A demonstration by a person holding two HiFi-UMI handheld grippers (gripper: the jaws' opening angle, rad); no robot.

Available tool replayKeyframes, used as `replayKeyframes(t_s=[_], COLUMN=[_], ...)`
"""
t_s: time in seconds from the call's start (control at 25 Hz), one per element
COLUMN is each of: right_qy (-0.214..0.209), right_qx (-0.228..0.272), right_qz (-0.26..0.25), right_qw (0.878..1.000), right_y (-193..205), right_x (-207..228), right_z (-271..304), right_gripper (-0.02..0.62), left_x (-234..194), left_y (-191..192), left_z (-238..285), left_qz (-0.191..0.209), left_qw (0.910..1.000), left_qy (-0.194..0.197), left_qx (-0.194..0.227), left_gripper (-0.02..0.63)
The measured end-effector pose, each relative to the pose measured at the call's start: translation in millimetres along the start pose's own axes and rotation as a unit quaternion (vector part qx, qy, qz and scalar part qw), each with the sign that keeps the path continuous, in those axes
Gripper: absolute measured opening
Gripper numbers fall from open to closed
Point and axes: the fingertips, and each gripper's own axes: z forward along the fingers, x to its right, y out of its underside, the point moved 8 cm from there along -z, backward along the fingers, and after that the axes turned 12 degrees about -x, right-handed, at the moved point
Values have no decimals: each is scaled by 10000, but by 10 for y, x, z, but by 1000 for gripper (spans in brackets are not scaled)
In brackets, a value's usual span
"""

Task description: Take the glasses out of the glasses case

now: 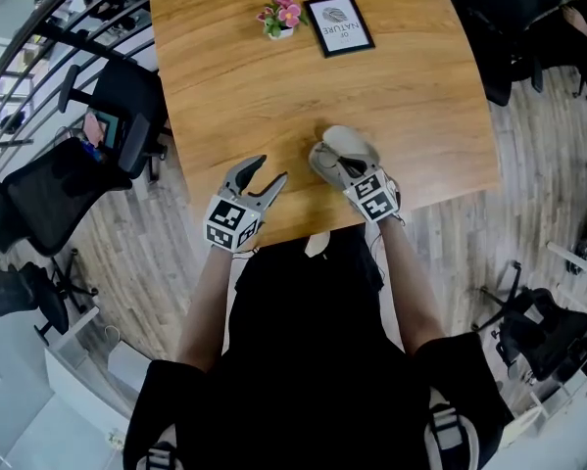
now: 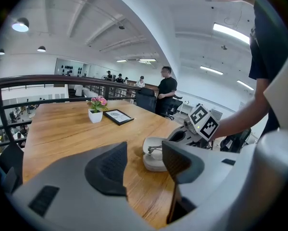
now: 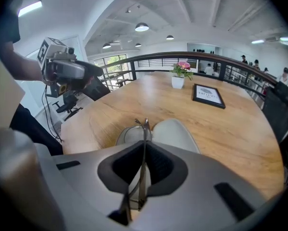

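Now my right gripper (image 3: 144,148) pinches the glasses (image 3: 144,129) over the open glasses case (image 3: 180,134), possibly touching it; my left gripper (image 2: 144,161) stands open, empty, alongside.

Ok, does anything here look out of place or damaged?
Nothing stands out. The glasses case lies open near the edge of the table, and the right gripper pinches the glasses; nothing looks spilled or broken.

Grey glasses case (image 1: 344,149) lies open, thin metal-framed glasses (image 3: 144,134) pinched edge-on over it.
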Motion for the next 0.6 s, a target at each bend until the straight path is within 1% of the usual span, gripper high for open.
replayKeyframes(t_s=[0.32,0.6], right_qy=[240,534], right_qx=[142,409], right_qz=[-14,49], right_qw=[9996,9977], right_y=[-32,-121], right_x=[-83,-66], right_z=[-171,-368], right_gripper=[23,23], left_x=[-59,-86], left_y=[-192,-347], left_z=[-118,-246], left_qz=[261,484], left_qw=[9993,9979], left_qy=[-23,-34], left_qx=[251,435], left_gripper=[238,238])
